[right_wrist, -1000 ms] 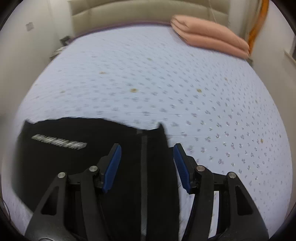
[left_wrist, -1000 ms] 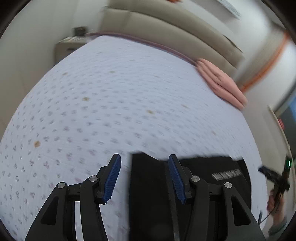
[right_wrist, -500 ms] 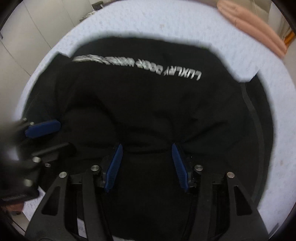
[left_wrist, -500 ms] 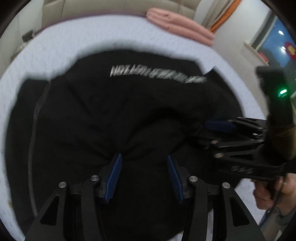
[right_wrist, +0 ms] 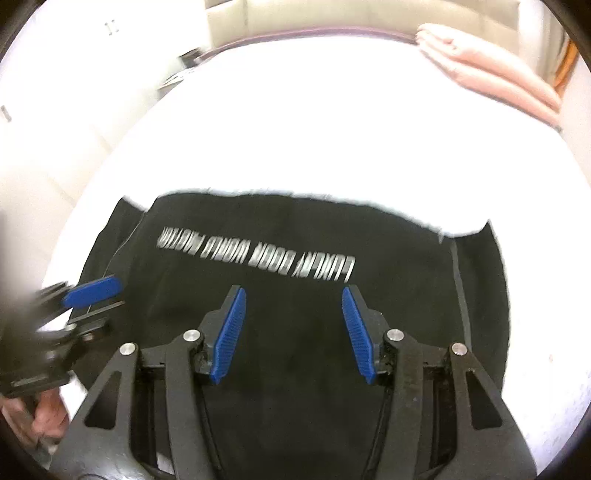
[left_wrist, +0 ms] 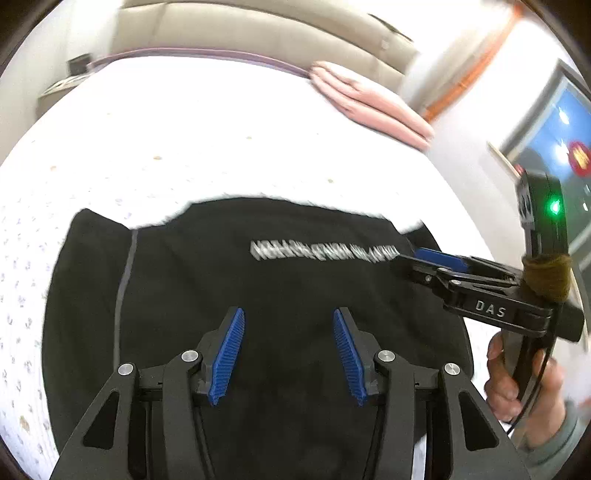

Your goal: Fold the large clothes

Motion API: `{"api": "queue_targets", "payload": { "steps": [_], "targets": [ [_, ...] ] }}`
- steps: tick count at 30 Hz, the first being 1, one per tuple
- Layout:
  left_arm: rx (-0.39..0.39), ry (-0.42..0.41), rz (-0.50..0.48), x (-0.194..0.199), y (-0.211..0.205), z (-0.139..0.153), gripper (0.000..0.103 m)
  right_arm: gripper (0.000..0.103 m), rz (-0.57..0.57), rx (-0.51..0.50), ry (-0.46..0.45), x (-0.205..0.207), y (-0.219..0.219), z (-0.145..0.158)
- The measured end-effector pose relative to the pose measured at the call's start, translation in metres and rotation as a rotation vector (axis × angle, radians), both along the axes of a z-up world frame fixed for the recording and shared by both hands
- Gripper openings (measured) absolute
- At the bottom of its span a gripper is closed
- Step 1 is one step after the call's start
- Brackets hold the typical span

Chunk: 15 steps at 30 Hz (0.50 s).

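A black garment [left_wrist: 258,280] with a line of white lettering [right_wrist: 258,254] lies flat on the white patterned bed sheet [left_wrist: 184,147]. My left gripper [left_wrist: 289,312] hovers over the garment's near half, its blue pads apart and nothing pinched between them. My right gripper [right_wrist: 293,290] hangs the same way just below the lettering, open with only cloth behind it. In the left wrist view the right gripper [left_wrist: 424,258] reaches in from the right, over the garment's right edge. The left gripper [right_wrist: 92,290] shows blurred at the left of the right wrist view.
Two pink pillows [left_wrist: 369,107] [right_wrist: 491,74] lie at the bed's far right by a beige headboard [left_wrist: 258,33]. A nightstand [left_wrist: 70,77] stands at the far left. A person's hand [left_wrist: 506,376] grips the right tool's handle. Bare sheet [right_wrist: 332,129] stretches beyond the garment.
Half a second ago the black garment filled both views, with creases running toward the fingers. Now it lies flatter and lower in view, and far more of the bed shows. Both grippers have shifted.
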<state>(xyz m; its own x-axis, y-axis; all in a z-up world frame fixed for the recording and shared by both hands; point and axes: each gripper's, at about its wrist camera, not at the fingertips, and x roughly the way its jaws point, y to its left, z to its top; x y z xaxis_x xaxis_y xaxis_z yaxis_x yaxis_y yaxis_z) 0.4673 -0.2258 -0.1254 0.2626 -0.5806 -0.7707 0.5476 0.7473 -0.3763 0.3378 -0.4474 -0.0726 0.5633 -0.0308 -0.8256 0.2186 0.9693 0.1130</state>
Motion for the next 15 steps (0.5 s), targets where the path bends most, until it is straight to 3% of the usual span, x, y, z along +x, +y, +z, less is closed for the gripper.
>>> {"api": "queue_targets", "payload": {
  "steps": [2,4,7,11,15],
  "targets": [
    [0.03,0.041,0.06,0.022,0.002,-0.017,0.052,0.052,-0.018,-0.01,0.018,0.011,0.005,-0.007],
    [0.048,0.109,0.088,0.039,0.003,-0.04,0.052,0.052,-0.04,-0.006,0.095,0.03,0.002,-0.037],
    [0.102,0.12,0.094,0.05,0.001,-0.062,0.053,0.053,-0.051,0.035,0.147,0.044,-0.002,-0.069],
    [0.146,0.087,0.082,0.046,-0.009,-0.064,0.054,0.054,-0.055,0.027,0.134,0.041,0.003,-0.07],
    [0.073,0.106,0.07,0.043,0.001,-0.045,0.054,0.055,-0.041,0.061,0.111,0.033,-0.009,-0.048]
  ]
}}
